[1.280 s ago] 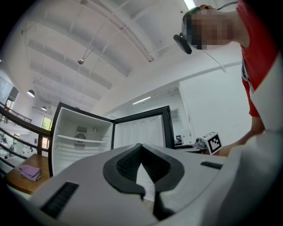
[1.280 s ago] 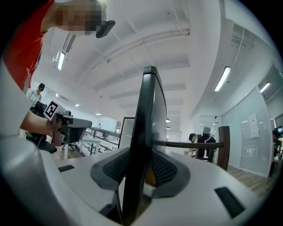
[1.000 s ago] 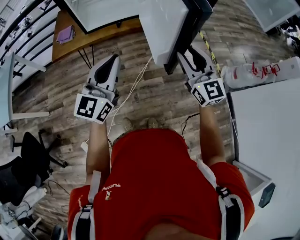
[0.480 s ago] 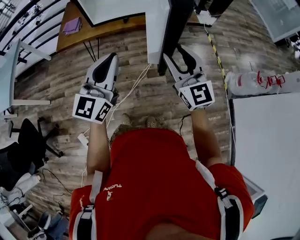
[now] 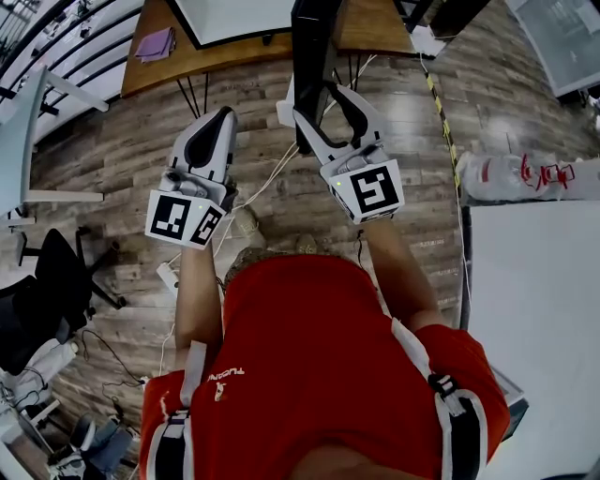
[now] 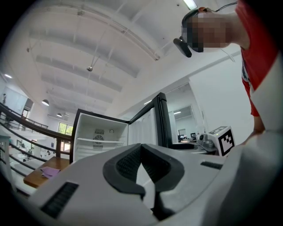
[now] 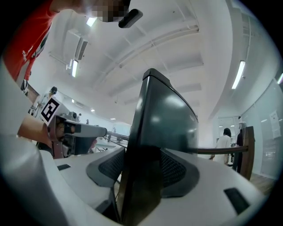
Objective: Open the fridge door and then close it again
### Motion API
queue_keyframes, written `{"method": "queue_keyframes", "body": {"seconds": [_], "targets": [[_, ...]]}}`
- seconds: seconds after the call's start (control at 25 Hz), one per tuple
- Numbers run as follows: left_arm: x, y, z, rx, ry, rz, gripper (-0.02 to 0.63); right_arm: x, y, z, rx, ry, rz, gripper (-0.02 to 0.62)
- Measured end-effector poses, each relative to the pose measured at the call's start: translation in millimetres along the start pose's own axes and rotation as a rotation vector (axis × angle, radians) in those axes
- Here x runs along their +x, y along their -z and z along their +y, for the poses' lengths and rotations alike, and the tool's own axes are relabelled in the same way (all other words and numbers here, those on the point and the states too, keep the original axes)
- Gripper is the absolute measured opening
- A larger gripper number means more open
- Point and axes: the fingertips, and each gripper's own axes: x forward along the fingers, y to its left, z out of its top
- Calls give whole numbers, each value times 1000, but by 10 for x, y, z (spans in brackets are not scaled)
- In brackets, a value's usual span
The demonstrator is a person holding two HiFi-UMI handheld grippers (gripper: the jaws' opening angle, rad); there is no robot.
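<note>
The fridge (image 5: 234,14) (image 6: 99,137) stands ahead with its white inside showing. Its dark door (image 5: 314,56) (image 6: 160,119) (image 7: 163,119) stands open, edge-on to me. My right gripper (image 5: 323,94) (image 7: 141,167) straddles that door's free edge; its jaws are opening, the edge lies between them, and the pads do not clamp it. Left of the door, my left gripper (image 5: 228,112) (image 6: 140,148) hangs in the air, shut on nothing and pointing at the fridge.
A wooden table (image 5: 216,56) with a purple notebook (image 5: 155,44) stands by the fridge. White cables (image 5: 267,173) run over the plank floor. At the right are a white counter (image 5: 534,309) and plastic bottles (image 5: 516,173). An office chair (image 5: 47,300) is at the left.
The door has swung left toward the fridge body, with my right gripper moving left along with it. The right jaws have widened. The left gripper has hardly shifted.
</note>
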Motion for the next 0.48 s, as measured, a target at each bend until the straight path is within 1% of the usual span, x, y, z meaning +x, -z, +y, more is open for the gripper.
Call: {"method": "queue_keyframes", "body": {"seconds": [0.16, 0.2, 0.32, 0.48], "targets": [[4, -35, 282, -6, 2, -13, 9, 286, -24, 145, -2, 6, -11, 262], [13, -42, 360, -7, 4, -15, 9, 358, -19, 181, 0, 5, -5, 268], [38, -47, 621, -11, 9, -16, 9, 563, 50, 306, 18, 4, 52, 279], [63, -52, 1005, -17, 14, -21, 9, 861, 72, 446, 27, -3, 58, 279]]}}
